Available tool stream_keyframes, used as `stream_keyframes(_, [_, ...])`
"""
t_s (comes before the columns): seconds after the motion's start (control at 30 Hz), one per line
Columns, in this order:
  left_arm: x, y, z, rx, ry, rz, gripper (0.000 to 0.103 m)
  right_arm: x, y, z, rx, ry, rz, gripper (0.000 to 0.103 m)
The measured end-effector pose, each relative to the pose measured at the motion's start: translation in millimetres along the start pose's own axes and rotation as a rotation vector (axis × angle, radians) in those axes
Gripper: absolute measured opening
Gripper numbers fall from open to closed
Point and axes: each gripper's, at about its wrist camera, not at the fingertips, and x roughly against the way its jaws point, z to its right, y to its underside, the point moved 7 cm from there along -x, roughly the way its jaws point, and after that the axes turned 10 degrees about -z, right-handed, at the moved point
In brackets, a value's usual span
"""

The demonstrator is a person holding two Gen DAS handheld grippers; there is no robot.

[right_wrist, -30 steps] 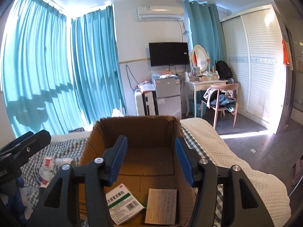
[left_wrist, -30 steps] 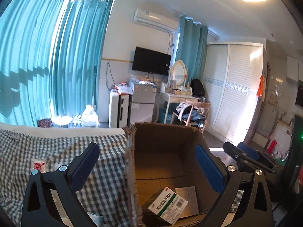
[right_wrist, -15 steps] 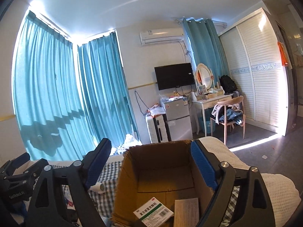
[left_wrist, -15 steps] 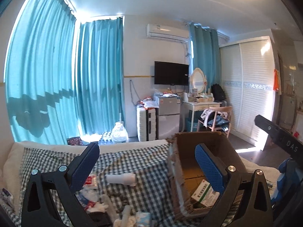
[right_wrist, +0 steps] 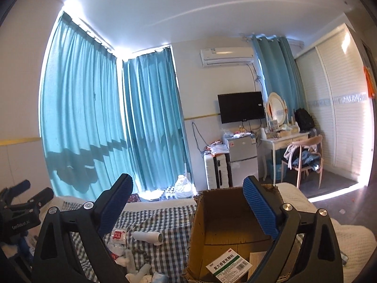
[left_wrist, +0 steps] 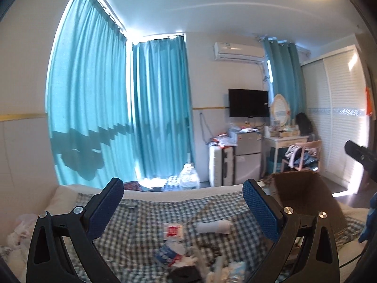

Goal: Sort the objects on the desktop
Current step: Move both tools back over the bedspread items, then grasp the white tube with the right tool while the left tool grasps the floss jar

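Above, both tools (left_wrist: pixel 182 204) (right_wrist: pixel 187 201) gape, unobstructed.

Teal curtains (right_wrist: pixel 113 122) cover the windows, an air conditioner (right_wrist: pixel 227 56) hangs above a wall television (right_wrist: pixel 241 107), and a white suitcase (right_wrist: pixel 216 171), small fridge (right_wrist: pixel 240 159), dressing table (right_wrist: pixel 285 139) and chair (right_wrist: pixel 304 162) line the wall.

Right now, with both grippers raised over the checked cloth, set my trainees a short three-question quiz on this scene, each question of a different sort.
1. True or false: the medicine box lies inside the cardboard box.
2. The white cylinder lies: A) in the cardboard box, B) on the checked cloth, C) between the right gripper's fingers.
3. Fill in: neither the right gripper nor the left gripper holds ____.

Key: 1 true; 2 B; 3 anything, both stand open and empty.
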Motion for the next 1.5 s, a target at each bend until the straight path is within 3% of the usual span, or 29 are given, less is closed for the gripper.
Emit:
stream_keyframes(0.13, [-4, 4, -25, 0.023, -0.042, -0.024, 0.103, -1, 3, -18, 0.014, -0.017, 0.026, 0.096])
stream_keyframes(0.23, [-5, 9, -44, 0.035, -0.089, -0.023, 0.103, -3, 8, -37, 0.04, -0.081, 0.021, 0.098])
stream_keyframes(0.43, [-7, 19, -81, 0.102, -0.141, 0.034, 0.103, -28, 32, -76, 0.11, -0.148, -0.076, 0.103])
stream_keyframes(0.5, [-9, 22, -92, 0.132, -0.13, 0.027, 0.103, -44, 48, -88, 0.087, -0.275, -0.18, 0.103])
stream_keyframes(0.6, [-14, 27, -106, 0.142, -0.177, 0.005, 0.103, -64, 67, -99, 0.053, -0.354, -0.258, 0.103])
stream_keyframes(0.73, [-27, 34, -112, 0.078, -0.233, -0.05, 0.103, -82, 87, -108, 0.086, -0.336, -0.284, 0.103])
stream_keyframes(0.87, [-50, 49, -110, 0.106, -0.115, -0.123, 0.103, -96, 103, -113, 0.105, -0.316, -0.3, 0.103])
stream_keyframes(0.93, [-65, 58, -108, 0.091, -0.131, -0.154, 0.103, -104, 109, -114, 0.119, -0.296, -0.314, 0.102])
stream_keyframes(1.27, [-139, 115, -89, 0.022, -0.162, -0.285, 0.103, -150, 153, -114, 0.165, -0.26, -0.453, 0.078])
stream_keyframes(1.5, [-174, 134, -74, 0.048, -0.088, -0.329, 0.103, -180, 190, -119, 0.18, -0.253, -0.566, 0.06])
